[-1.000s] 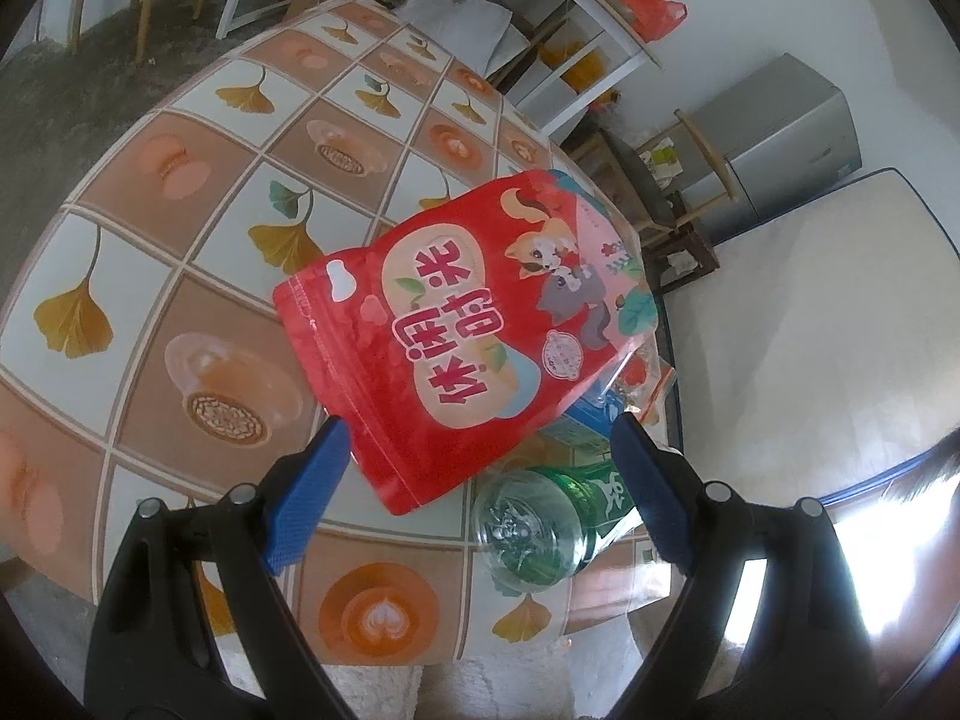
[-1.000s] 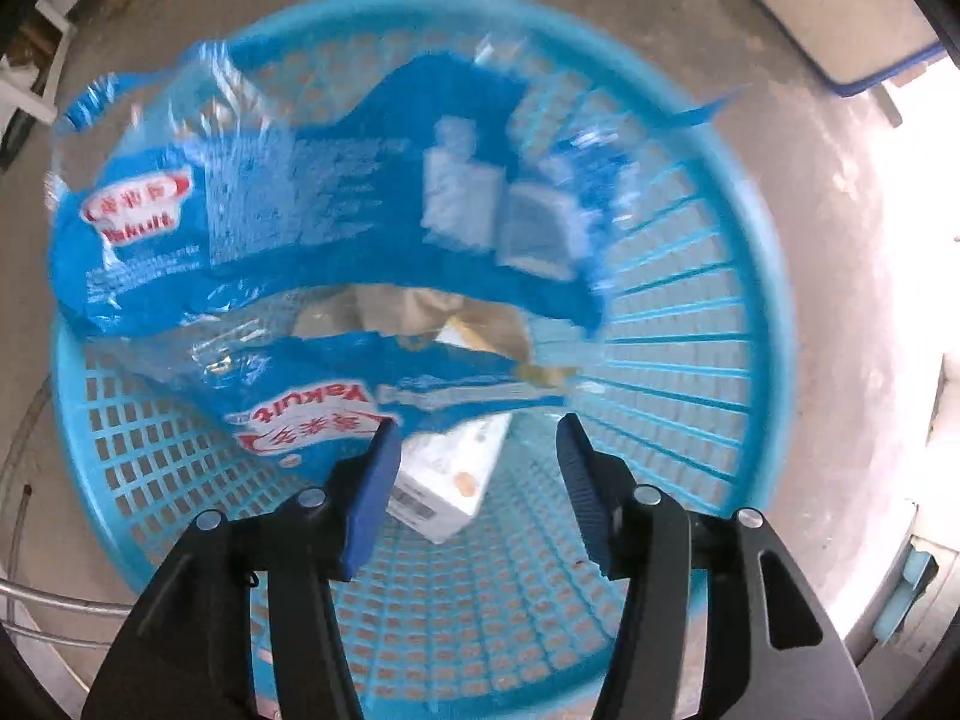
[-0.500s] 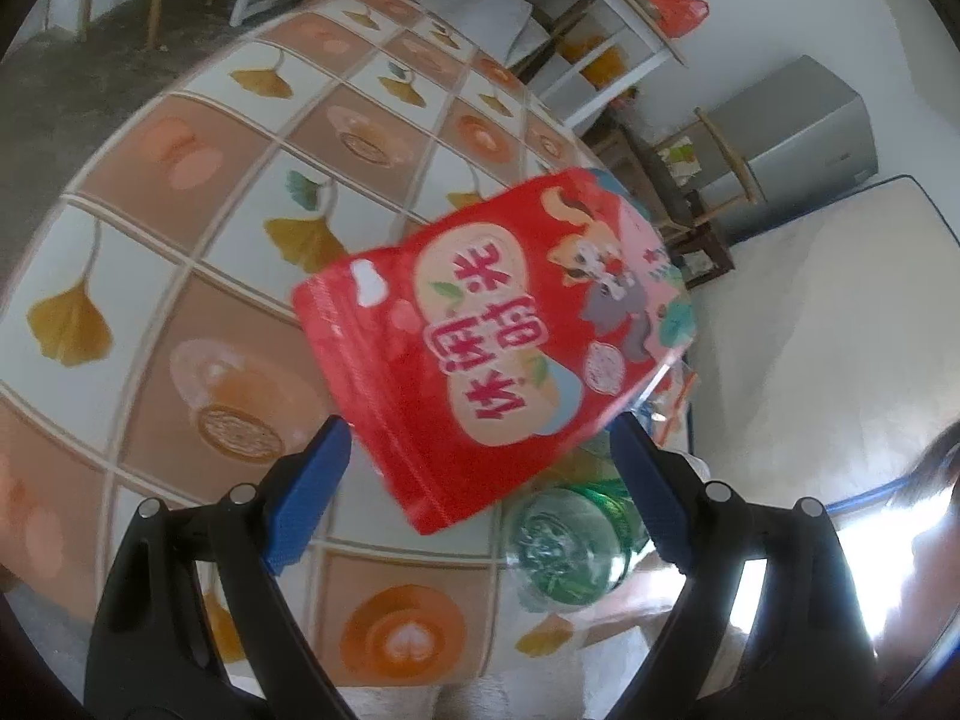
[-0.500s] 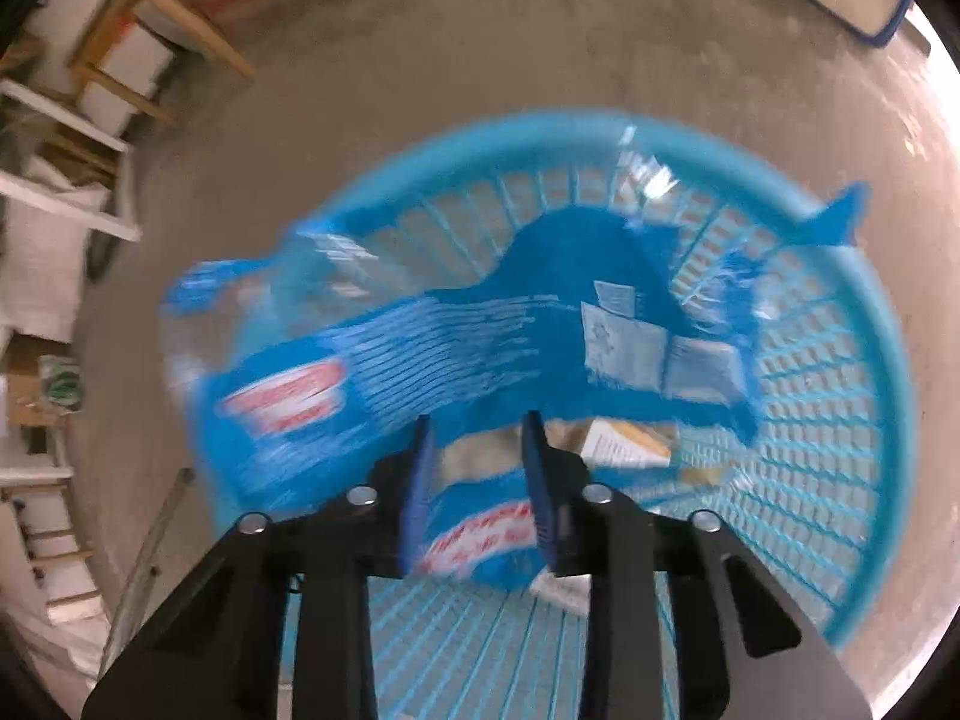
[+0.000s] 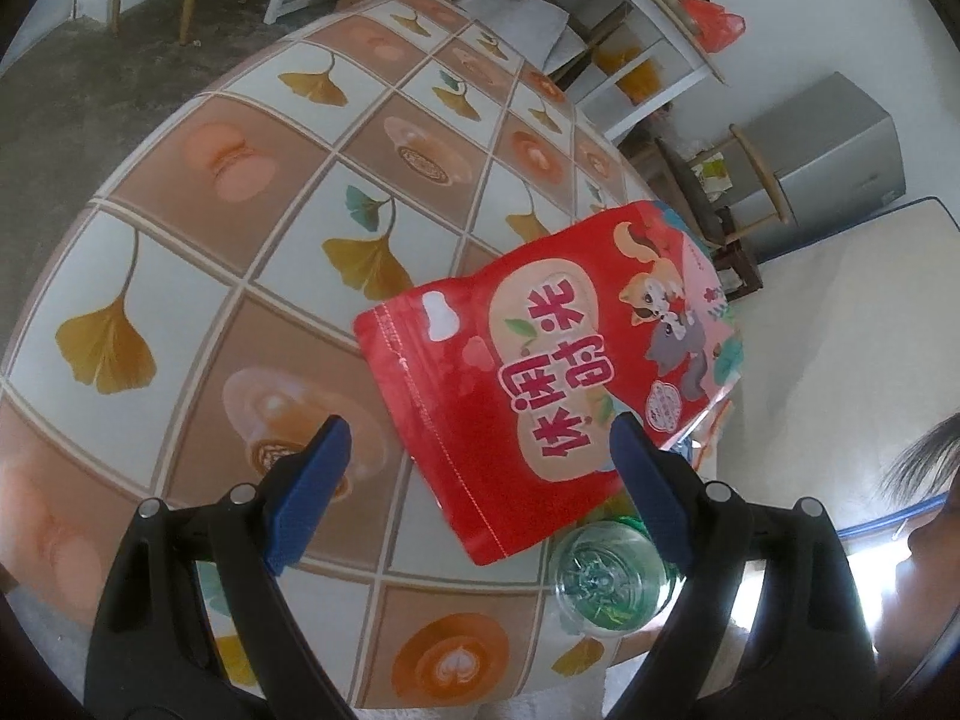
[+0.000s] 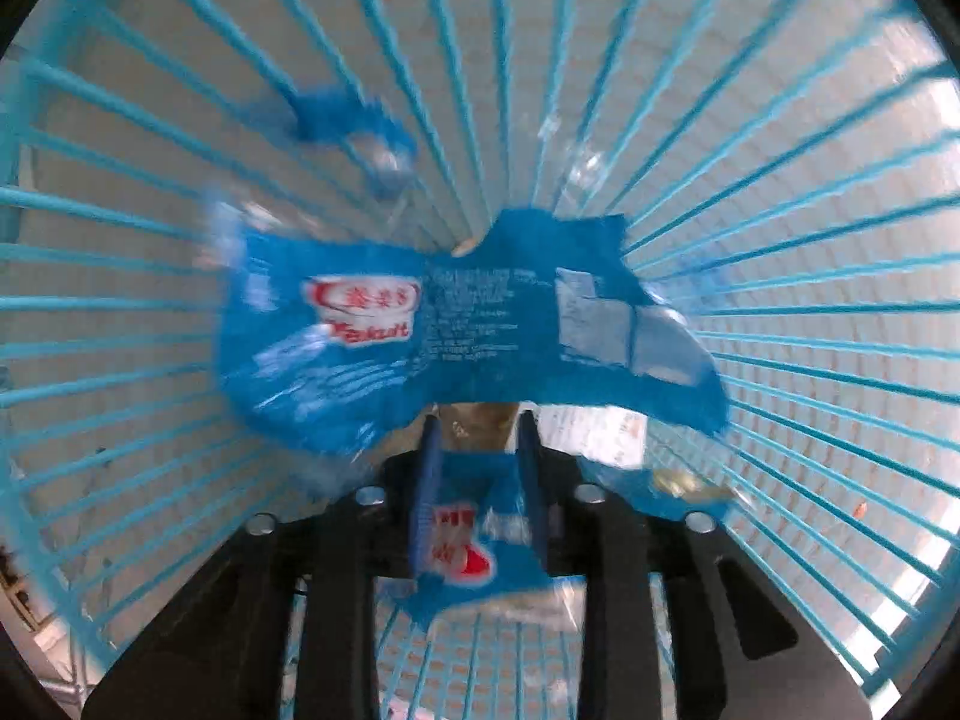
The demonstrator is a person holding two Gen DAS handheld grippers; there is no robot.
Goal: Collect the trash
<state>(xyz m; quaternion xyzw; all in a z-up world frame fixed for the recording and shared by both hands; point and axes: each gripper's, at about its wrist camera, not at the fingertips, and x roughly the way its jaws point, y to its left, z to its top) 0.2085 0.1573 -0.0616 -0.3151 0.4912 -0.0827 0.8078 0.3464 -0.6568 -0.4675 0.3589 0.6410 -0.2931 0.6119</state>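
In the left wrist view a red snack bag point(image 5: 540, 378) lies on the patterned table point(image 5: 252, 228), over a green plastic bottle point(image 5: 600, 570) at the near right edge. My left gripper point(image 5: 480, 456) is open and hovers just above the bag, its blue pads to either side of the bag's near end. In the right wrist view my right gripper point(image 6: 480, 438) is deep inside the blue mesh basket point(image 6: 780, 180), its jaws narrowed on a blue Yakult wrapper point(image 6: 420, 324) that spreads out in front. A white carton point(image 6: 594, 435) lies under the wrapper.
Past the table stand wooden chairs point(image 5: 726, 192), a white shelf point(image 5: 648, 48), a grey cabinet point(image 5: 834, 156) and a pale mat point(image 5: 840, 324) on the floor. The basket wall surrounds my right gripper on all sides.
My right gripper closed on the Yakult wrapper and pushed down deep into the basket. My left gripper drifted left over the table, so the red bag sits further right in view.
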